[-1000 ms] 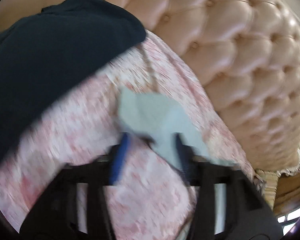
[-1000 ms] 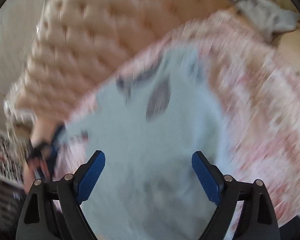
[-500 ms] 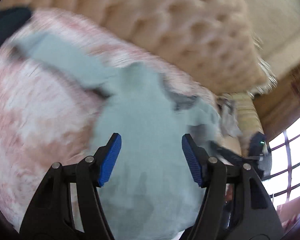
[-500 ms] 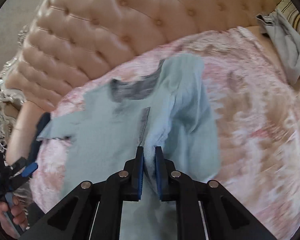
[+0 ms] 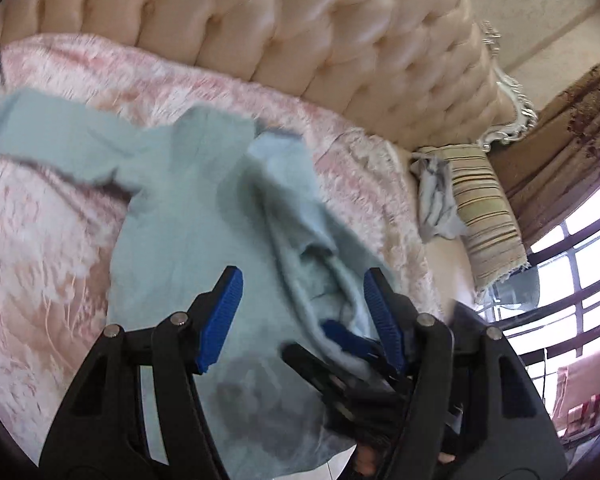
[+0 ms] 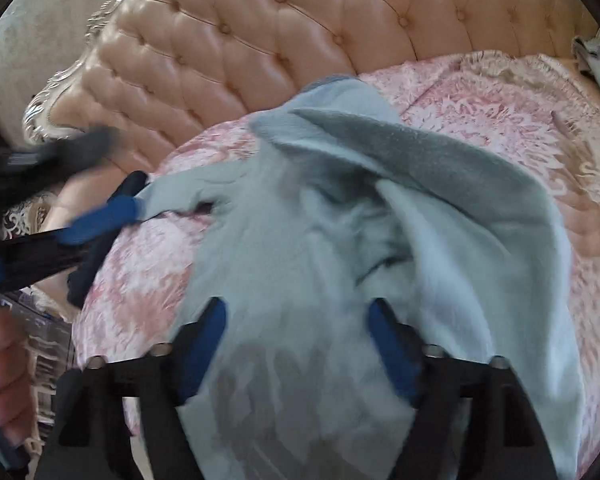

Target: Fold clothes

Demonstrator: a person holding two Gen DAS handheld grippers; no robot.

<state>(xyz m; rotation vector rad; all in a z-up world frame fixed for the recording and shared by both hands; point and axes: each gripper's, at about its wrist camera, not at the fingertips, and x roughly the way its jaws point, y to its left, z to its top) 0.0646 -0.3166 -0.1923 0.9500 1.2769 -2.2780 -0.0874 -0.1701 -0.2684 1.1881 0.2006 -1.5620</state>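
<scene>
A light blue-green shirt [image 5: 188, 220] lies on the pink bedspread [image 5: 40, 260], one sleeve stretched out to the left and its right side folded over the middle. My left gripper [image 5: 300, 312] hangs open over the shirt's body, nothing pinched between its blue pads. Just right of it, my right gripper [image 5: 332, 340] is low against the folded edge. In the right wrist view the right gripper [image 6: 298, 340] is opening its jaws above the shirt [image 6: 300, 248], pads off the cloth. The left gripper [image 6: 112, 216] shows blurred beside the sleeve's end.
A tufted peach headboard [image 5: 300, 40] runs behind the bed. A striped pillow [image 5: 484, 216] and a crumpled grey garment [image 5: 436, 200] lie at the bed's right end, by a barred window [image 5: 572, 272]. A hand [image 6: 0, 360] shows at the left edge.
The right gripper, shut on a fold of the shirt half a second ago, has let go; the fold now lies over the shirt's middle. The left gripper swung from the sleeve to over the body.
</scene>
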